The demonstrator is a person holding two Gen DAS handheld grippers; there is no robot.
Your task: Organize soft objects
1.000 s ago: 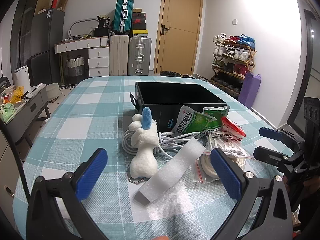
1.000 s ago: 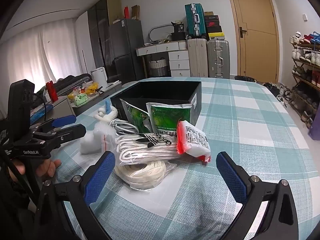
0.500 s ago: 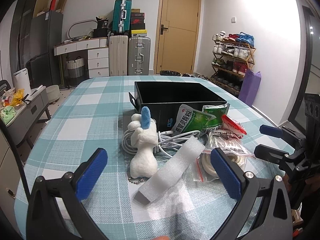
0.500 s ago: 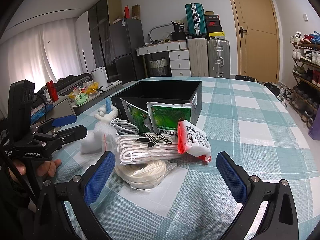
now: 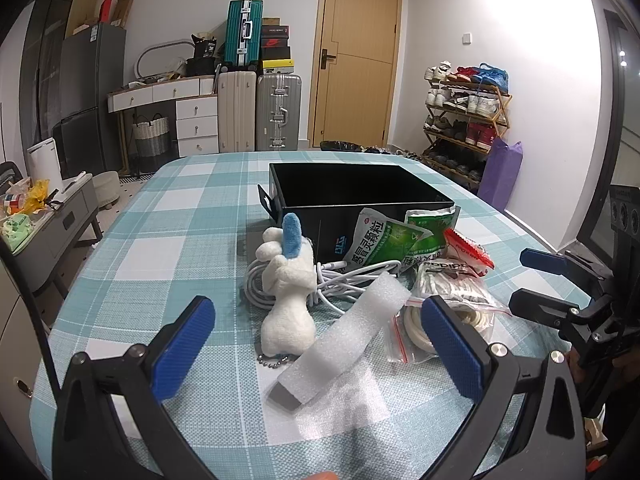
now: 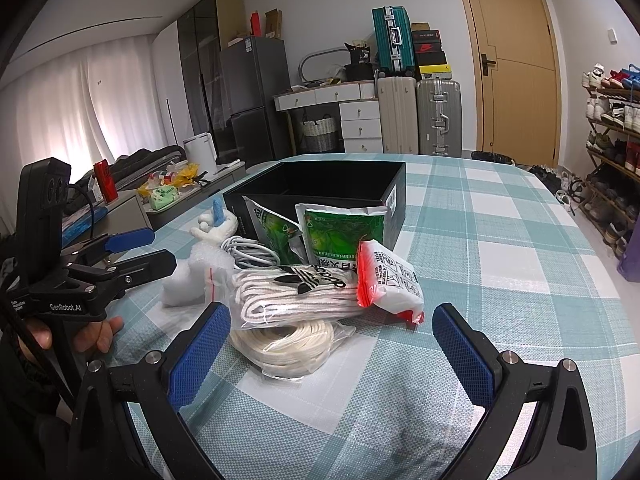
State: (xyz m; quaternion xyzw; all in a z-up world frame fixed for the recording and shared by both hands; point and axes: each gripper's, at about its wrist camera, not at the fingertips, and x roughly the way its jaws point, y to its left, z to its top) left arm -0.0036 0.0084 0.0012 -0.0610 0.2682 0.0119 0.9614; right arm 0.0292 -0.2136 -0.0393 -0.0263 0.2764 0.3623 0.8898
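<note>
Left wrist view: left gripper [image 5: 316, 338] spread wide, empty, poised over the foam strip [image 5: 344, 338]. Plush toy [image 5: 289, 292], cable and sachets lie heaped against the black box [image 5: 360, 196], apparently staged for loading.

Right wrist view: right gripper [image 6: 330, 346] wide, empty, before the bagged rope [image 6: 286, 308] near the box. Checked tablecloth [image 6: 500, 280]; cluttered room, luggage beyond.

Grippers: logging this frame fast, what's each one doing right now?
Left gripper: open, fingers spread, holding nothing.
Right gripper: open, fingers spread, holding nothing.

Fluffy plush toy [image 5: 289, 292], glossy black box [image 5: 360, 196]
</note>
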